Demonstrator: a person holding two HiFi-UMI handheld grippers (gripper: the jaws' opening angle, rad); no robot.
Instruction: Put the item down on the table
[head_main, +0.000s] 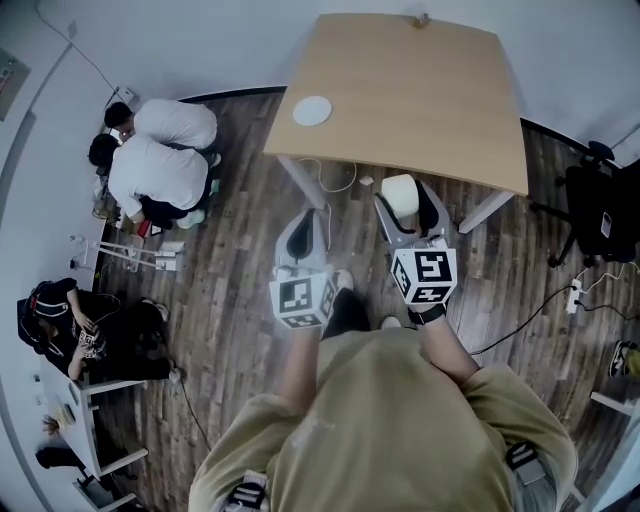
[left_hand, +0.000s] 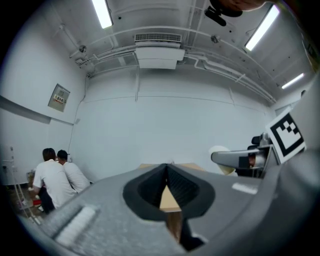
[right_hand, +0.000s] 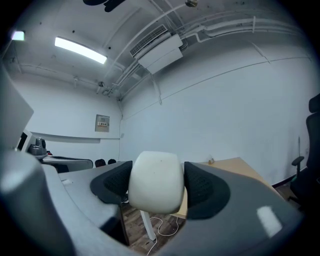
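A cream-white cup (head_main: 399, 192) (right_hand: 156, 181) is clamped between the dark pads of my right gripper (head_main: 407, 208) (right_hand: 157, 184), held in the air just short of the near edge of the wooden table (head_main: 420, 100). In the left gripper view the same cup (left_hand: 220, 153) shows at the right, beside the right gripper's marker cube. My left gripper (head_main: 303, 228) (left_hand: 167, 187) hangs over the floor to the left, its jaws pressed together with nothing between them. A white plate (head_main: 312, 110) lies on the table's near left corner.
A small brown object (head_main: 421, 19) sits at the table's far edge. Two people in white shirts (head_main: 160, 160) crouch on the wooden floor at the left; another person (head_main: 70, 330) sits lower left. A black office chair (head_main: 600, 210) stands at the right. Cables lie under the table.
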